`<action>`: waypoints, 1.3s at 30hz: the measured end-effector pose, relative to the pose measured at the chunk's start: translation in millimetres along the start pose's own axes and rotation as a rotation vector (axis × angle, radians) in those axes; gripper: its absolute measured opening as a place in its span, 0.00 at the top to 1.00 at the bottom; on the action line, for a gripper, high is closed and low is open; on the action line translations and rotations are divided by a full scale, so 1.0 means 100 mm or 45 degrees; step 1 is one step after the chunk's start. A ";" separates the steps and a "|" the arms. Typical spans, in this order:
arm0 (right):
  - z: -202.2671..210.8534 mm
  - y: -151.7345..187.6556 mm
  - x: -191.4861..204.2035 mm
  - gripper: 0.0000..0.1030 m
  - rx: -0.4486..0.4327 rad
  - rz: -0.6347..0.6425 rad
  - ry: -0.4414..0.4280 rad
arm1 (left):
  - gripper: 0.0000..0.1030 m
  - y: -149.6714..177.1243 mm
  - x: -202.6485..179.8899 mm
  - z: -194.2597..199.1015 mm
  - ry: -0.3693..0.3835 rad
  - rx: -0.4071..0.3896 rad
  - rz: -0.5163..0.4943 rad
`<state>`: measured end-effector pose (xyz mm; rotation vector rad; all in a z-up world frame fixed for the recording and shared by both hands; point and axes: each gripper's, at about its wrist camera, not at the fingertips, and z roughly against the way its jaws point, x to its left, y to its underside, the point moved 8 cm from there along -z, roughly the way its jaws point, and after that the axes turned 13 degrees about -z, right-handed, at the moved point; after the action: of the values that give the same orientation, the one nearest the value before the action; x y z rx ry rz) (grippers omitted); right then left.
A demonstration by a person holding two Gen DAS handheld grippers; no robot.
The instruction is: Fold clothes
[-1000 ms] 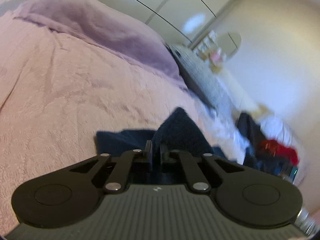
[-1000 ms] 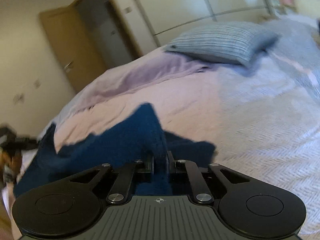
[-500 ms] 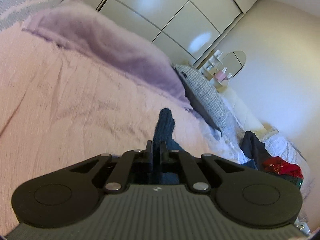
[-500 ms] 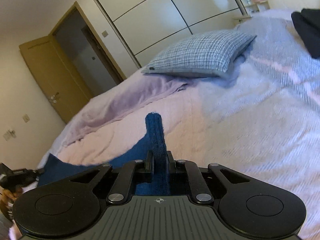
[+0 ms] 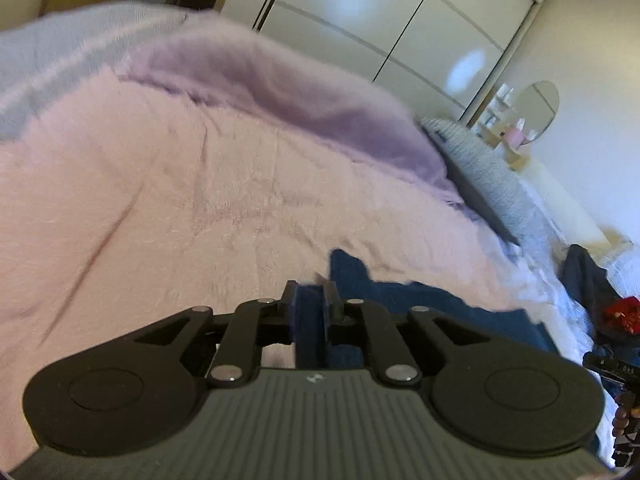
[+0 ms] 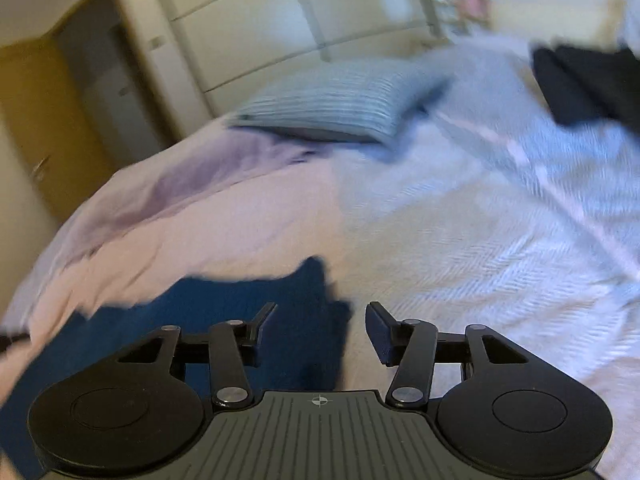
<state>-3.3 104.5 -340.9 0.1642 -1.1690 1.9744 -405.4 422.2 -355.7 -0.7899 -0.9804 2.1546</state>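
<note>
A dark blue garment (image 5: 440, 308) lies spread on the pink bedspread (image 5: 160, 200). In the left wrist view my left gripper (image 5: 312, 300) is still shut on a fold of it, and its jaws are starting to open with the cloth filling the narrow gap. In the right wrist view my right gripper (image 6: 322, 316) is open and its jaws are opening wider. The garment (image 6: 224, 312) lies flat on the bed beneath and to the left of its fingers, and neither pad touches it.
A lilac blanket (image 5: 300, 92) and a grey striped pillow (image 6: 344, 100) lie at the head of the bed. Dark clothing (image 6: 588, 80) and something red (image 5: 624, 312) sit on the bed's far right. White wardrobe doors (image 5: 380, 12) and a wooden door (image 6: 40, 120) stand behind.
The right gripper opened and let the blue cloth drop flat onto the bed. The upright fold in the left gripper has sunk lower. Both views have swung and blurred.
</note>
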 end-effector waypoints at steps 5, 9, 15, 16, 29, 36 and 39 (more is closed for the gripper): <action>0.45 0.67 0.20 0.50 0.085 0.193 -0.010 | 0.93 0.49 -0.54 0.76 0.093 -0.034 -0.103; 0.46 1.08 0.06 0.50 0.144 0.292 0.080 | 0.91 0.95 -0.65 0.68 0.008 0.105 -0.196; 0.50 1.10 -0.26 0.50 0.197 -0.025 0.054 | 0.97 1.10 -0.38 0.61 -0.067 0.125 0.139; 0.55 1.07 -0.28 0.50 0.195 -0.065 0.036 | 0.96 1.09 -0.41 0.69 -0.089 0.116 0.155; 0.57 1.19 -0.71 0.44 0.311 -0.840 -0.265 | 0.63 1.44 -0.33 0.64 0.042 0.008 0.915; 0.46 1.22 -0.71 0.86 0.356 -0.876 -0.227 | 0.93 1.31 -0.23 0.46 -0.002 0.012 0.828; 0.57 1.23 -0.67 0.88 0.333 -0.899 -0.212 | 0.93 1.15 -0.17 0.55 -0.005 -0.015 0.750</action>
<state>-60.6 -8.3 -423.8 0.7778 -0.7892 1.4802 -469.0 327.0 -413.4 -1.1948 -0.8296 2.6400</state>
